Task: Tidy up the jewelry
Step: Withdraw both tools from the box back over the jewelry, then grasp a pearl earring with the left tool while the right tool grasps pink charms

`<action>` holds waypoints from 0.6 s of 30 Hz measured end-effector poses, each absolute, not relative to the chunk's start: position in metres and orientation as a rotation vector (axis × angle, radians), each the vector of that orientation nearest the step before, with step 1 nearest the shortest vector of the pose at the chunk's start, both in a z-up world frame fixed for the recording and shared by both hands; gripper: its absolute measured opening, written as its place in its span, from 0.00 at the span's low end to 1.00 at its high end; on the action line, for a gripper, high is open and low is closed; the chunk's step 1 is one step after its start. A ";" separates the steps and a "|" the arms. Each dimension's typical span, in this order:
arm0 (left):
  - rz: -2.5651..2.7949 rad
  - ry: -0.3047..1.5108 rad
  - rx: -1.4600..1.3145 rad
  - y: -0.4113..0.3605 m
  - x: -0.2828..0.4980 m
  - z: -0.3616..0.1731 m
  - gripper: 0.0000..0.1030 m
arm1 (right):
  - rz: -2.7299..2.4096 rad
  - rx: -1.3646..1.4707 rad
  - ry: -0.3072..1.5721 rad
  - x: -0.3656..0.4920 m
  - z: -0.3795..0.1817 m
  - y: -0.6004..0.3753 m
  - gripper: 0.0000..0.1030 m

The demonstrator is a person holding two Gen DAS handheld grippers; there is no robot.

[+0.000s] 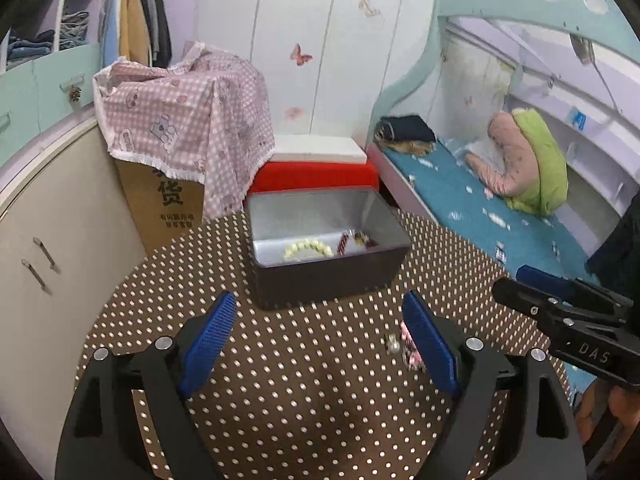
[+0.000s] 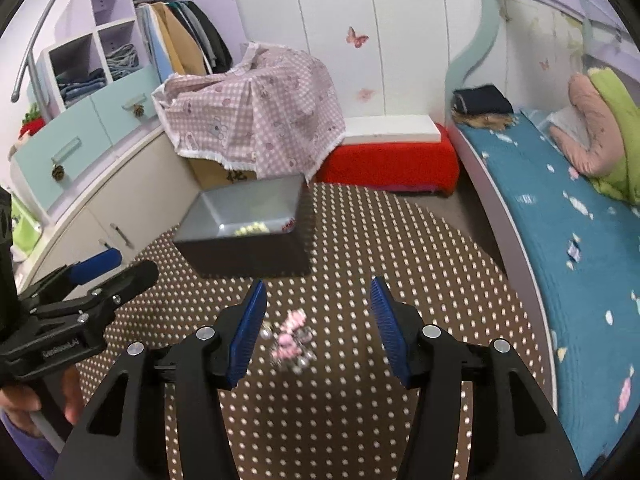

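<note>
Right wrist view tells you most of it, so starting big: there's a round table [image 2: 360, 240] with a brown polka-dot cover, and a dark open box [image 2: 244, 236] sits on it toward the far left. Inside the box you can already see a pale yellow-green bead bracelet [image 1: 307, 249] and something reddish [image 1: 354, 240] next to it, so I'd guess the sorting is partly done.

What's left out on the cloth is a small pink and silver jewelry piece [image 2: 290, 338], a bit blurry, so I can't tell exactly what it is (bracelet or charm chain, maybe).

Now the bit that matters. The right gripper [image 2: 318, 330] has its jaws parted with nothing in them, and the pink piece lies just ahead of it, between the two blue pads but hugging the left pad [image 2: 246, 332]. It's down on the cloth, not touching either pad as far as I can see.

From the left wrist view, the left gripper [image 1: 320, 346] is also spread wide and empty, and the same piece pokes out from behind the inner face of its right pad [image 1: 430, 346], partly hidden. So it's off-centre for that one too.

Long axis: the clump looks stretched roughly from far to near, running along the fingers and not across them, though blur makes that shaky.

My call is that the right hand is the nearer and better lined up, needing a small nudge left to centre before closing.
</note>
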State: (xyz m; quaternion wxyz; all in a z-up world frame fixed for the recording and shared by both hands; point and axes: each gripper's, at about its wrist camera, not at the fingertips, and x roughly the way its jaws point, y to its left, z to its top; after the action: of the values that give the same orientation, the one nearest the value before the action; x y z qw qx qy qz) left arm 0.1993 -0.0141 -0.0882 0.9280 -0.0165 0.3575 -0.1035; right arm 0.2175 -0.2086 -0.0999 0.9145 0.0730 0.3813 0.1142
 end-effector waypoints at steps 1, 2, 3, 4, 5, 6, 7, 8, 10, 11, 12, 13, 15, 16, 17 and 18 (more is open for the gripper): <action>-0.215 0.738 -0.029 -0.016 0.200 -0.091 0.80 | 0.235 0.154 0.793 0.217 -0.104 -0.210 0.51; -0.220 0.741 -0.024 -0.019 0.200 -0.094 0.80 | 0.234 0.158 0.802 0.216 -0.109 -0.213 0.51; -0.223 0.748 -0.017 -0.023 0.200 -0.098 0.80 | 0.234 0.162 0.808 0.215 -0.113 -0.213 0.51; -0.222 0.756 -0.009 -0.027 0.201 -0.102 0.80 | 0.234 0.168 0.818 0.214 -0.120 -0.216 0.51; -0.221 0.758 -0.004 -0.031 0.202 -0.105 0.80 | 0.232 0.174 0.826 0.213 -0.125 -0.219 0.51; -0.220 0.763 0.004 -0.035 0.203 -0.109 0.80 | 0.231 0.180 0.836 0.212 -0.131 -0.221 0.51; -0.220 0.774 0.014 -0.039 0.204 -0.114 0.80 | 0.231 0.187 0.844 0.212 -0.135 -0.223 0.51; -0.223 0.782 0.020 -0.041 0.205 -0.117 0.80 | 0.230 0.191 0.849 0.211 -0.140 -0.224 0.51; -0.222 0.795 0.037 -0.049 0.207 -0.127 0.80 | 0.229 0.200 0.864 0.210 -0.148 -0.226 0.51; -0.223 0.802 0.046 -0.052 0.208 -0.130 0.80 | 0.231 0.205 0.870 0.211 -0.152 -0.226 0.51; -0.226 0.813 0.060 -0.057 0.210 -0.135 0.80 | 0.233 0.209 0.876 0.210 -0.156 -0.227 0.51; -0.225 0.820 0.067 -0.059 0.212 -0.139 0.80 | 0.234 0.211 0.881 0.210 -0.159 -0.228 0.51; -0.226 0.835 0.079 -0.065 0.216 -0.146 0.80 | 0.239 0.216 0.889 0.211 -0.164 -0.228 0.51; -0.225 0.840 0.081 -0.066 0.218 -0.148 0.78 | 0.239 0.217 0.892 0.212 -0.166 -0.228 0.51; -0.224 0.848 0.088 -0.068 0.219 -0.152 0.78 | 0.239 0.218 0.894 0.213 -0.168 -0.228 0.51; -0.225 0.852 0.092 -0.069 0.221 -0.153 0.78 | 0.239 0.220 0.896 0.213 -0.169 -0.229 0.51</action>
State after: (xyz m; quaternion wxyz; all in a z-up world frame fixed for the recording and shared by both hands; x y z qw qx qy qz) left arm 0.2209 -0.0690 -0.1534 0.9036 0.0447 0.4120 -0.1088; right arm 0.2134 -0.2288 -0.1693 0.8886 0.1060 0.4312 0.1151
